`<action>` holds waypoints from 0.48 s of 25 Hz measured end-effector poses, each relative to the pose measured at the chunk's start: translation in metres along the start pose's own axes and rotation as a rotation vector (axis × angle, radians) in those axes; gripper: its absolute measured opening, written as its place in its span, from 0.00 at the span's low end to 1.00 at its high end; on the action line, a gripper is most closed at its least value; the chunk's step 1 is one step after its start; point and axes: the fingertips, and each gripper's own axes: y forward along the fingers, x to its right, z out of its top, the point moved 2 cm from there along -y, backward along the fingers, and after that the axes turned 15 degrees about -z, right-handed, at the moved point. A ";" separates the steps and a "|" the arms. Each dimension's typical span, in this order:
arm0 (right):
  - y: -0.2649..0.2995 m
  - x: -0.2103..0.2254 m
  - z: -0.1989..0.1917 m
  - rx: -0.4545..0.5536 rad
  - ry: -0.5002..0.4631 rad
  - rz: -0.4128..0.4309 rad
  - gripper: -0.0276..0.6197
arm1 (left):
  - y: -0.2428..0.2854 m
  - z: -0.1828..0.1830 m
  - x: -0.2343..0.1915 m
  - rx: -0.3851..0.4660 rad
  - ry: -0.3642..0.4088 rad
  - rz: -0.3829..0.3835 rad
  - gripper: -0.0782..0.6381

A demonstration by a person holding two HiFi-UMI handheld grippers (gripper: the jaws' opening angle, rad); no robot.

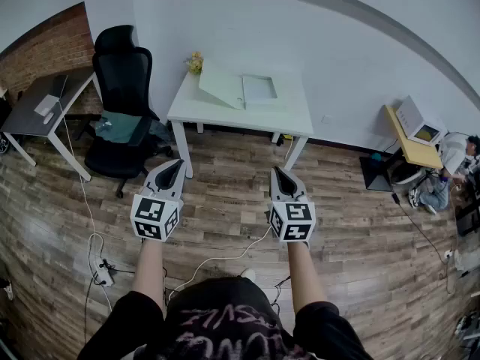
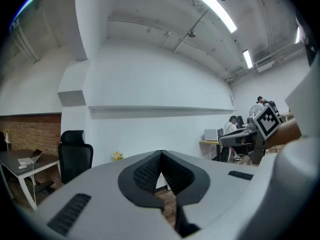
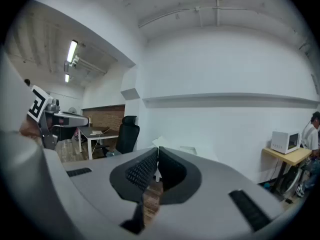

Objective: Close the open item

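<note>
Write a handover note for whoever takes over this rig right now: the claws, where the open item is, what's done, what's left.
Left claw: shut, empty.
Right claw: shut, empty.
Both are held over the wood floor, short of the white table, touching nothing.
Open item: a pale flat case on that table, its lid tilted up.
Done: nothing yet.
Left: step up to the table, reach the lid and press it down until it shuts.

White walls (image 1: 337, 43), wood floor (image 1: 225, 223), white table (image 1: 289, 116), black office chair (image 1: 121, 77).
</note>
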 end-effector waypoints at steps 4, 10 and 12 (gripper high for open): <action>0.004 0.000 0.000 0.004 0.008 -0.003 0.08 | 0.006 -0.001 -0.001 -0.002 0.007 -0.004 0.12; 0.016 0.009 -0.001 0.005 -0.001 0.004 0.08 | 0.021 -0.002 -0.001 -0.004 -0.011 -0.002 0.12; 0.022 0.015 0.000 0.012 -0.001 0.006 0.08 | 0.029 -0.002 -0.001 -0.003 -0.019 -0.001 0.12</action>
